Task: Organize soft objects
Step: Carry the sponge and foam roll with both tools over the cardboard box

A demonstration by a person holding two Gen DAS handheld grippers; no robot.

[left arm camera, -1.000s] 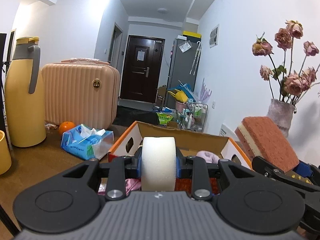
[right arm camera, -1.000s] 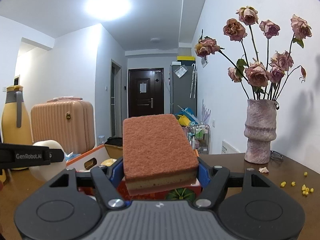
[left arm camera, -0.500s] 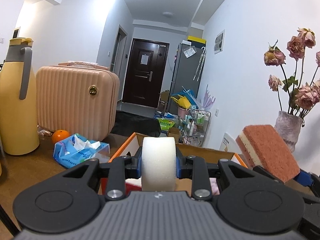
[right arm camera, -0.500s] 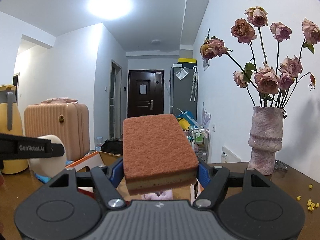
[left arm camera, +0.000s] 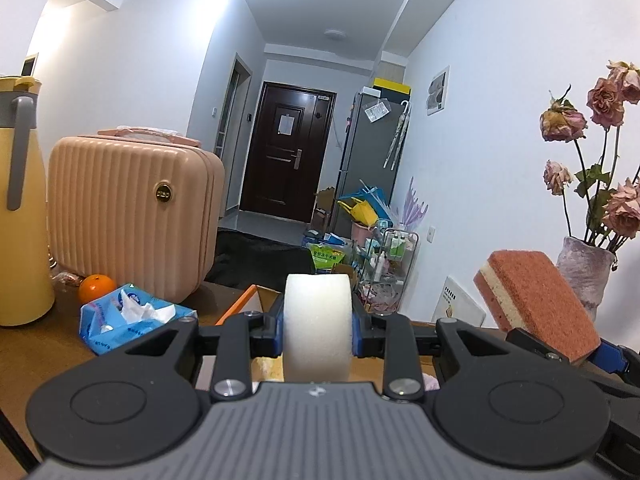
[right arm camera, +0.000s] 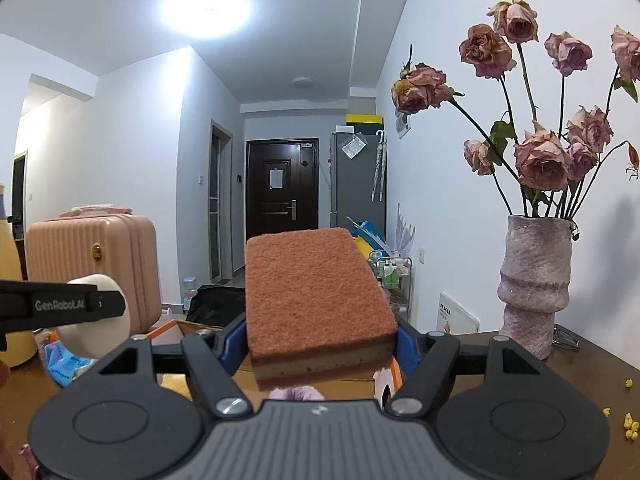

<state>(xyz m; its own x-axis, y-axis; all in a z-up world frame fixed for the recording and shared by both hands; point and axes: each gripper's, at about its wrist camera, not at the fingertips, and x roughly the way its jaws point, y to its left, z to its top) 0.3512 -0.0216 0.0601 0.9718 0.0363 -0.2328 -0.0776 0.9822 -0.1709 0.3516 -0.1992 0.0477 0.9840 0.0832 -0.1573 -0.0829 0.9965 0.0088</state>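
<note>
White foam roll (left arm camera: 318, 326) upright on edge, round axis running left-right, clamped in left gripper (left arm camera: 318, 330). Orange scrub sponge (right arm camera: 316, 300) lies flat, scrub side up, long axis pointing far, pinched in right gripper (right arm camera: 320, 344). Both held above cardboard box (left arm camera: 244, 304); tissue pack (left arm camera: 128, 316) left, vase (right arm camera: 536, 284) right.

From my left camera, the box (left arm camera: 244, 307) at 6 o'clock is mostly hidden behind the left gripper (left arm camera: 318, 332) and its sponge (left arm camera: 318, 326), so I can't tell its contents. The flask (left arm camera: 20, 208) at 9 o'clock is cut off by the edge. The vase (left arm camera: 586, 270) at 3 o'clock sits partly behind the scourer (left arm camera: 540, 304).
</note>
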